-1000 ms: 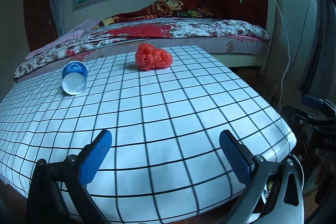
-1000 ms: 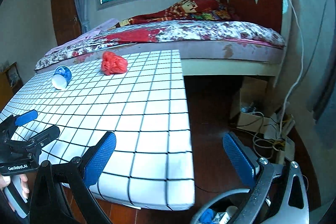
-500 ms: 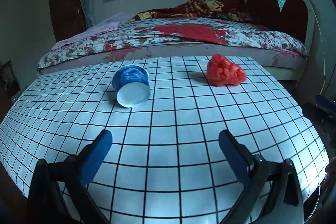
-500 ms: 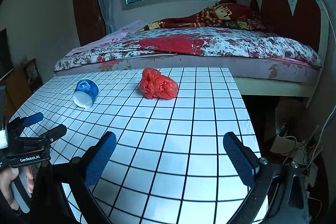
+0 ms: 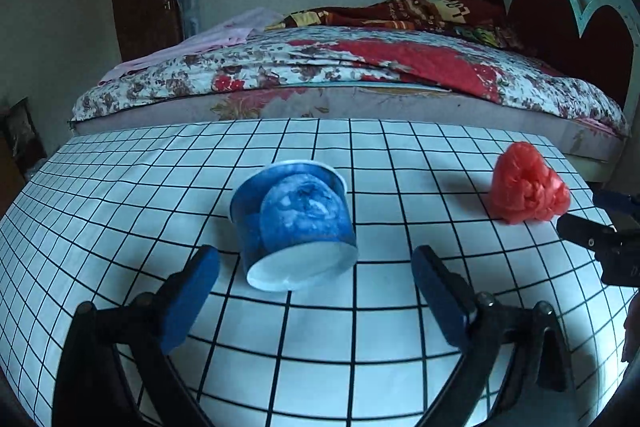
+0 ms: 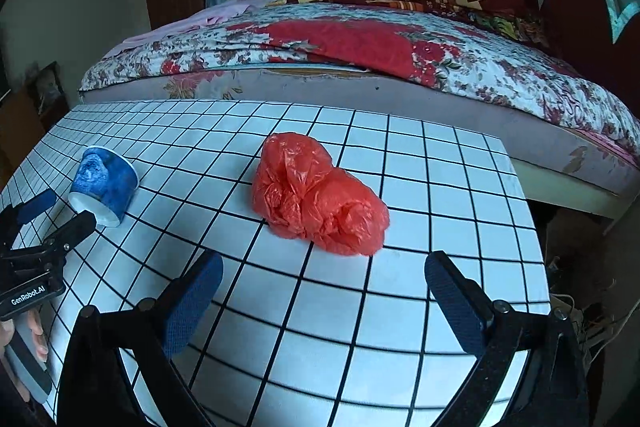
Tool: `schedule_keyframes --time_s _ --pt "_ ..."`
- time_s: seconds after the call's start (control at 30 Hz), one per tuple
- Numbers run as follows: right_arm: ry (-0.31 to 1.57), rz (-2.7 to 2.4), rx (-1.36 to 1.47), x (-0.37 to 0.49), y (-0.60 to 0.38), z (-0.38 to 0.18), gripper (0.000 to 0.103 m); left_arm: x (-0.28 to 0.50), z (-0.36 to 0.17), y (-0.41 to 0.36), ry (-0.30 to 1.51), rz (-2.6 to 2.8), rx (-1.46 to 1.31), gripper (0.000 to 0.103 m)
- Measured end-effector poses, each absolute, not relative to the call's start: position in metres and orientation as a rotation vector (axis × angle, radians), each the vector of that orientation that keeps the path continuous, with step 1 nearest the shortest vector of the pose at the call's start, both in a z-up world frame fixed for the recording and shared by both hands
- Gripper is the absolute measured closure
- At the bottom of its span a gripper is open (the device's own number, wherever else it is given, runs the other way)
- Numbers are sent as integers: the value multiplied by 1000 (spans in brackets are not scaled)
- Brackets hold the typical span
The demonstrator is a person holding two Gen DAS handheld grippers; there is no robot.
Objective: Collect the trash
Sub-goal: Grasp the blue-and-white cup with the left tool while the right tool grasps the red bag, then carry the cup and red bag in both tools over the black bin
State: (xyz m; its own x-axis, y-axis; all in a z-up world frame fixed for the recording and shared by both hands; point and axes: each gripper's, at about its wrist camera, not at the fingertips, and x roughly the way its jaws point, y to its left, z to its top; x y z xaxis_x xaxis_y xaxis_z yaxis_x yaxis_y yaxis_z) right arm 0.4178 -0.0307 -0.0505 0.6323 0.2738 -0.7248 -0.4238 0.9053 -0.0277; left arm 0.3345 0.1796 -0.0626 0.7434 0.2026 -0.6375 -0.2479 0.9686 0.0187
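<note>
A blue paper cup (image 5: 295, 223) lies on its side on the white grid-patterned table (image 5: 360, 367), its base toward me. My left gripper (image 5: 316, 281) is open, its fingers just short of the cup on either side. A crumpled red plastic bag (image 6: 316, 201) lies to the right of the cup; it also shows in the left wrist view (image 5: 526, 189). My right gripper (image 6: 320, 291) is open, just short of the bag. The cup (image 6: 105, 185) and the left gripper (image 6: 56, 215) show at the left of the right wrist view.
A bed (image 5: 360, 75) with a floral cover stands right behind the table, with a dark red headboard (image 5: 592, 27) at the right. The table's right edge (image 6: 528, 227) drops to the floor, where cables (image 6: 580, 311) lie.
Both grippers have moved forward over the table. The cup now sits close between the left fingers, and the red bag is close in front of the right gripper.
</note>
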Motion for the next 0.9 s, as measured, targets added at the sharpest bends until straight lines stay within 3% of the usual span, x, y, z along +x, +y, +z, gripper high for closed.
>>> schedule_keyframes --time_s 0.23,0.37,0.43,0.63,0.73,0.9 --pt "835 428 -250 455 -10 -61 1 362 -70 193 742 244 -73 6" --pt "858 443 -271 463 -1 -69 4 362 -74 199 764 246 -81 12" --pt "868 460 -262 462 -1 -70 22 363 -75 202 774 233 -84 19" --pt "869 471 -235 457 -4 -70 46 360 -76 203 764 192 -82 22" --pt "862 481 -233 452 -5 -70 55 353 -75 196 740 171 -68 24" --pt "825 487 -182 438 -20 -63 60 337 -69 180 703 134 -38 25"
